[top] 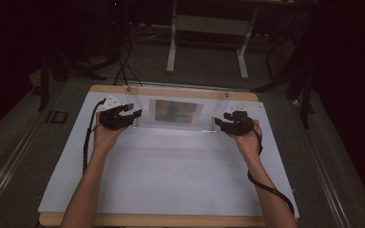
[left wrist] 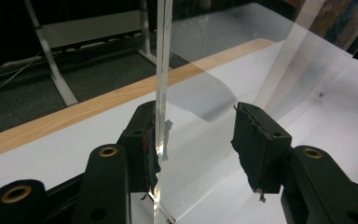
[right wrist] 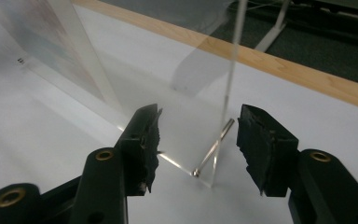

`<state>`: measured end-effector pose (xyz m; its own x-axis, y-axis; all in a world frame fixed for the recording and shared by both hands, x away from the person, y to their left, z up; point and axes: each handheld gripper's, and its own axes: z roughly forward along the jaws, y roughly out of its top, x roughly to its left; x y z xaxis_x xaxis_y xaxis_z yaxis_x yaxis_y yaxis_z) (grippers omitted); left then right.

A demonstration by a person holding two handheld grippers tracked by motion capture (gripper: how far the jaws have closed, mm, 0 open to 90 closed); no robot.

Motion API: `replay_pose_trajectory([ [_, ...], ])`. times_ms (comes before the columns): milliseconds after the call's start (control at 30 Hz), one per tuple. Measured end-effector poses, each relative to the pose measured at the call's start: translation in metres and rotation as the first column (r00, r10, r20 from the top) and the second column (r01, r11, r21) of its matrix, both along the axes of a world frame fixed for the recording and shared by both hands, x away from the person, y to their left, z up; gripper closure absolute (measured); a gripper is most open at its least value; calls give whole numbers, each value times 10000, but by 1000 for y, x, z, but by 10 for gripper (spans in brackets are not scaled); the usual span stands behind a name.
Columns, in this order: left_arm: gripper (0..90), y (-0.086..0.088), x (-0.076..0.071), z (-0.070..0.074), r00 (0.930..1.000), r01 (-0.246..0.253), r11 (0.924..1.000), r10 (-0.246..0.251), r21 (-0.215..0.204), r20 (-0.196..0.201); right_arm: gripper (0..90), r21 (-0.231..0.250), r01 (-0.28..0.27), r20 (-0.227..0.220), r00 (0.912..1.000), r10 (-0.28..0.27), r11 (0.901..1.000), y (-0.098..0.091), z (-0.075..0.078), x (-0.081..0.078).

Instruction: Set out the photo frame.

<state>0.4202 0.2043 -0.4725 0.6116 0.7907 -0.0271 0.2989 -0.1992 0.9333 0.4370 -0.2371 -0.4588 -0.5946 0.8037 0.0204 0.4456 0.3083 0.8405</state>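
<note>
A clear acrylic picture stand [top: 145,119] is upright at the back of the white table sheet [top: 171,166], with a colourful picture [top: 173,110] inside it. My left gripper [top: 134,110] is at the stand's left end. In the left gripper view the panel's clear edge [left wrist: 163,70] rises between the jaws of my left gripper [left wrist: 196,135]; it lies against the left pad [left wrist: 144,140], and the right pad stands well apart. My right gripper [top: 217,122] is at the stand's right end. There the panel's edge [right wrist: 230,79] stands between the open jaws of my right gripper [right wrist: 198,135], touching neither pad.
The table's wooden rim [top: 171,91] runs just behind the stand. Beyond it, on the dark floor, are a white metal frame [top: 206,28] and some cables [top: 123,66]. Bare white sheet stretches from the stand to the near edge.
</note>
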Motion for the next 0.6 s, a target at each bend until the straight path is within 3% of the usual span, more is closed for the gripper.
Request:
replay_pose_trajectory([
  [200,513,0,1,0,10000,-24,10000,24,-49,-40,475,217,-310,186,9994,306,9993,5,-6,6],
  [300,502,-1,0,0,9997,-245,9997,245,-31,-67,516,288,-375,203,9991,370,9989,6,-8,7],
  [433,466,1,1,-5,9991,-338,9990,330,-297,-256,522,399,-230,297,9993,219,9989,7,-10,7],
  [600,447,1,5,-11,9981,-466,9987,457,-194,-421,525,502,-142,309,9994,126,9986,7,-11,10],
])
